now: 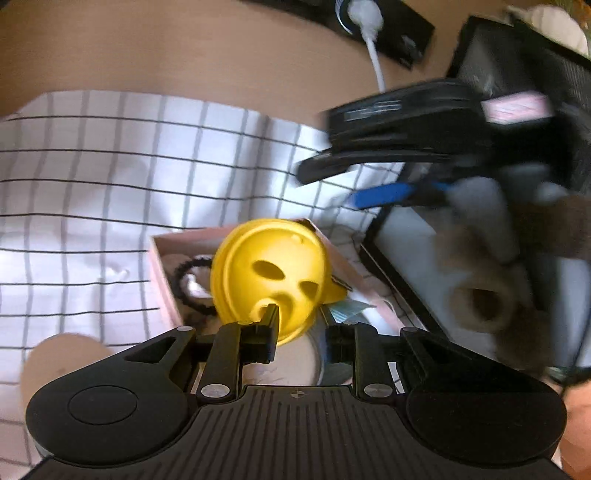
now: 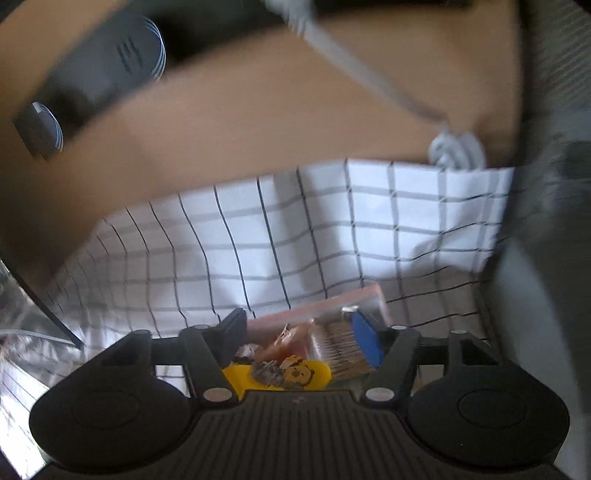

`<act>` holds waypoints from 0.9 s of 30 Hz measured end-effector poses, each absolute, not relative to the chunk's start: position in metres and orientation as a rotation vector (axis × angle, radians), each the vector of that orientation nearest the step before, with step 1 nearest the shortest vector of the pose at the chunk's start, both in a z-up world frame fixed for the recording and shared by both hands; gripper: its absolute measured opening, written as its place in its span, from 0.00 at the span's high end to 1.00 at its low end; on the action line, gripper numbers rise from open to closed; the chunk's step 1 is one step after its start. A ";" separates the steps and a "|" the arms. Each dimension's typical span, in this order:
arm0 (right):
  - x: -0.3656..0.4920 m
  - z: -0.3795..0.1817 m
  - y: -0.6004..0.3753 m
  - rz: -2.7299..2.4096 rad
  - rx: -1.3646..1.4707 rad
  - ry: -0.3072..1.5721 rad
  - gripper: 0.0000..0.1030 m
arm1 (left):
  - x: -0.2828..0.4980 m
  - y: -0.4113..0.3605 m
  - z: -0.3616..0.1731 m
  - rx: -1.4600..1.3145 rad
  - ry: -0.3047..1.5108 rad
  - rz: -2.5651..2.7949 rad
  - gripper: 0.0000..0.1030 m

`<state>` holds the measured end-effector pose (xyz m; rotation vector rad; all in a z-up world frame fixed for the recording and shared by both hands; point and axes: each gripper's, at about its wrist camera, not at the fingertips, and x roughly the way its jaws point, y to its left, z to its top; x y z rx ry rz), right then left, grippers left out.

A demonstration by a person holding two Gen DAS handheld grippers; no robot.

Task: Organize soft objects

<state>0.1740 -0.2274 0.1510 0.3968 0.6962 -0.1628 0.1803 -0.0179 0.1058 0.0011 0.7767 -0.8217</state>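
In the left wrist view my left gripper (image 1: pixel 299 317) is shut on a yellow hollow ball with holes (image 1: pixel 269 280); one fingertip (image 1: pixel 271 314) pokes into a hole. The ball hangs over a pink open box (image 1: pixel 162 251) that holds a black hair tie (image 1: pixel 186 280). My right gripper (image 1: pixel 369 181) shows blurred at the upper right, above the cloth. In the right wrist view my right gripper (image 2: pixel 306 328) has its fingers wide apart with nothing between them, above the pink box (image 2: pixel 332 299) and a yellow lion-print item (image 2: pixel 280 373).
A white cloth with a black grid (image 1: pixel 110 166) covers the tan table (image 1: pixel 184 55). A black tray (image 1: pixel 406 236) at the right holds a furry brown soft thing (image 1: pixel 480 299). A black power strip with a white plug (image 1: pixel 365 14) lies at the back.
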 end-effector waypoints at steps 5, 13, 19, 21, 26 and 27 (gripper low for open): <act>0.121 0.163 -0.218 -0.232 0.409 0.648 0.29 | 0.166 0.005 0.107 -0.019 0.774 -0.804 0.77; 0.061 0.134 -0.177 -0.262 0.359 0.689 0.27 | 0.115 0.049 0.080 0.049 0.819 -0.830 0.77; 0.023 0.089 -0.139 -0.113 0.096 0.762 0.14 | 0.074 0.081 0.045 0.101 0.861 -0.585 0.77; 0.018 0.068 -0.140 -0.046 0.060 0.802 0.14 | 0.064 0.083 0.037 0.109 0.855 -0.481 0.77; 0.015 0.024 -0.161 0.046 0.073 0.902 0.14 | 0.045 0.065 0.022 0.125 0.845 -0.303 0.74; 0.015 0.020 -0.165 0.049 0.064 0.904 0.14 | 0.042 0.057 0.021 0.151 0.830 -0.295 0.72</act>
